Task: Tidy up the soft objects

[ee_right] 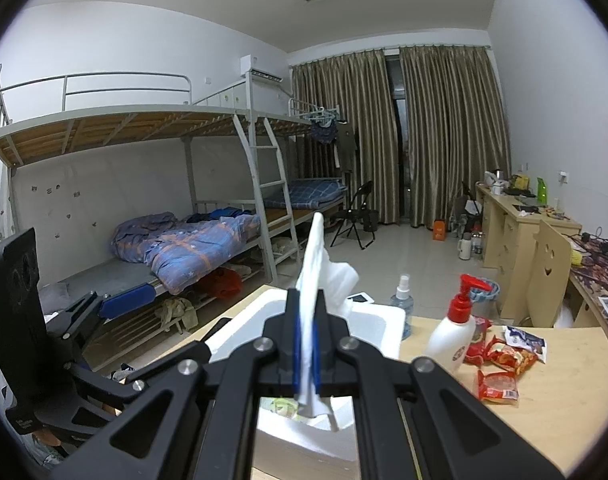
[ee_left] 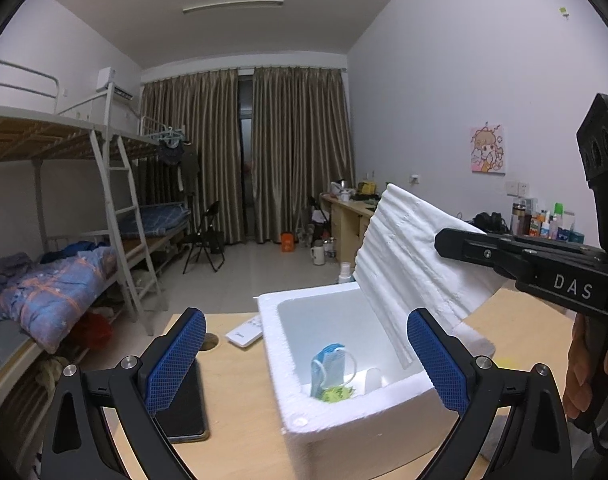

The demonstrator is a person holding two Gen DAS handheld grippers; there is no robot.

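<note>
Standing wide: left gripper (ee_left: 306,360), its blue cross-hatched pads (ee_left: 176,360) far apart with nothing between them, poised over the near rim of the box.
Right gripper: the right gripper (ee_right: 306,354) was pinched together on the white cloth, its narrow blue pads flat against the fabric on both sides.
White cloth: the white cloth (ee_left: 416,264) was a quilted, ribbed rectangle with stitched lines, soft yet holding its sheet shape; it hung over the box's far right corner.
Cloth direction: its long axis rose on a slant, upper end tipped up and away toward the curtains, lower edge dipping into the box opening; seen from the right wrist it stood edge-on, nearly upright.
Foam box: the foam box (ee_left: 280,364) was white, thick-walled and grainy, rectangular and open at the top.
Box contents: a blue face mask (ee_left: 330,366) with a white ear loop leaned against the near inside wall, a crumpled yellow-green piece (ee_left: 338,394) lay at the bottom beside it, and a small white rounded thing stood near; what that was I could not tell.
Table: the pale wood table (ee_left: 232,384) carried the box.
Beside the box: a dark phone (ee_left: 184,404) lay flat under the left pad, and a white remote (ee_left: 246,332) lay just beyond the box's left wall.
Right side of table: a white pump bottle (ee_right: 454,332) with a red top, a clear spray bottle (ee_right: 402,304) and red snack packets (ee_right: 500,364).
</note>
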